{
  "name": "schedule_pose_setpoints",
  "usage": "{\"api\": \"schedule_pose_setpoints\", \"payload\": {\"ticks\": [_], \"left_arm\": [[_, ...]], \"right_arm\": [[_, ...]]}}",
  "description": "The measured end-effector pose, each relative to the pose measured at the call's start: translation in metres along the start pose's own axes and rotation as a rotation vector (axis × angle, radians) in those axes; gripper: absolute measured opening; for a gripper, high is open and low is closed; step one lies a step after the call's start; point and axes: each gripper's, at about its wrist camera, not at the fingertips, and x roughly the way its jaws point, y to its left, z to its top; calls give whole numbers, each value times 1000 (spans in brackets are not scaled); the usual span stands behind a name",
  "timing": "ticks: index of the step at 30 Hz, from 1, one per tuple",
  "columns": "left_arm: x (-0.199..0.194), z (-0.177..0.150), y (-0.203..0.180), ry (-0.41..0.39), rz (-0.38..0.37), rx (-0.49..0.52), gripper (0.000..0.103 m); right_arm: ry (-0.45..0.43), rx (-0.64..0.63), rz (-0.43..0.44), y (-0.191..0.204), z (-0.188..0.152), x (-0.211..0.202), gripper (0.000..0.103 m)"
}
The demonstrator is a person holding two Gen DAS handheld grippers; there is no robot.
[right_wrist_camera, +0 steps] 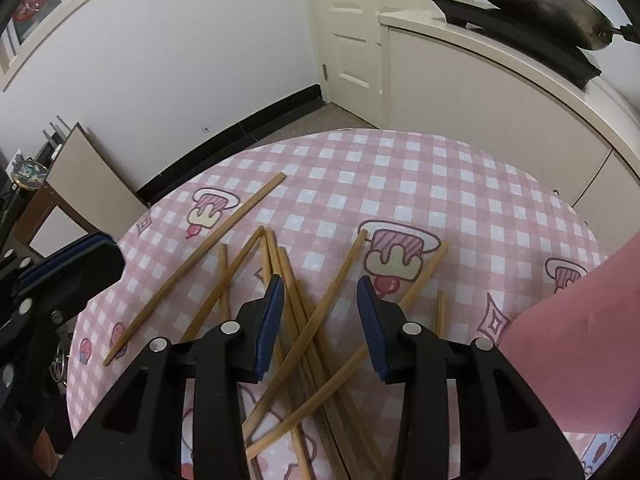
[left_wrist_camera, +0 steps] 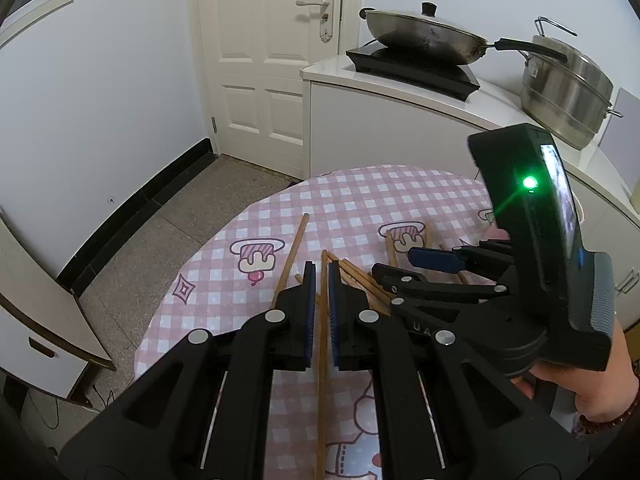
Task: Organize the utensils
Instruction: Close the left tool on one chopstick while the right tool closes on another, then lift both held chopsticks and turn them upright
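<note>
While my left tool (left_wrist_camera: 320, 276) sits low over the pink checked desk (left_wrist_camera: 360, 192), its two blue pads are drawn almost together with one wooden chopstick (left_wrist_camera: 322, 344) running between them, so close on each side that I read it as pinched, though I cannot see the contact itself. That chopstick runs straight along the line of the fingers, from the near edge of the view to a tip just past the pads. My right tool (right_wrist_camera: 320, 300) hangs above the loose pile of chopsticks (right_wrist_camera: 304, 344), its fingers spread wide and holding nothing; the sticks lie crossed over one another on the desk directly beneath the gap. A single chopstick (right_wrist_camera: 200, 268) lies apart at the left of the pile, slanting from near left toward far right across a cartoon dessert print. Two more sticks fan out to the right, one ending beside another dessert print (right_wrist_camera: 396, 256). In the left wrist view my right tool shows at the right, just beside the left one, with a green light (left_wrist_camera: 530, 183) glowing on its body and my hand (left_wrist_camera: 592, 384) gripping it. Beyond the desk a white counter (left_wrist_camera: 400, 88) carries a black cooktop (left_wrist_camera: 416, 68) with a lidded wok (left_wrist_camera: 424, 38) on it and a steel steamer pot (left_wrist_camera: 568, 92) to the right. A white door (left_wrist_camera: 272, 52) stands at the far left.
</note>
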Motion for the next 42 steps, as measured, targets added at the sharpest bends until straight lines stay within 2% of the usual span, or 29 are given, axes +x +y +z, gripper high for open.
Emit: {"api": "schedule_pose_setpoints", "payload": {"ticks": [7,11,22,24,26,30,34,40,42], "left_arm": [[25,-4,4,72,-35,-30,7],[37,-6,4,104,-37,-36,7],[72,-12,8,203,-14,-72,8],[73,-10,7,203,-12,-74,14],[75,-9,6,211,-13,-76,26],[80,-9,4,226,-7,-59,28],[85,-11,5,232,-3,-63,27],[81,-9,2,221,-4,-51,6],[77,-8,1,208,0,-51,6]], "right_arm": [[37,52,36,-9,5,11,26],[31,66,53,-16,6,13,13],[-18,65,109,-24,-5,-9,9],[-21,68,122,-21,-6,-13,8],[-27,65,126,-19,-7,-15,8],[-33,63,130,-20,-6,-17,8],[-36,65,136,-21,-5,-17,8],[-35,66,149,-20,-7,-19,8],[-40,66,153,-19,-7,-22,8]]}}
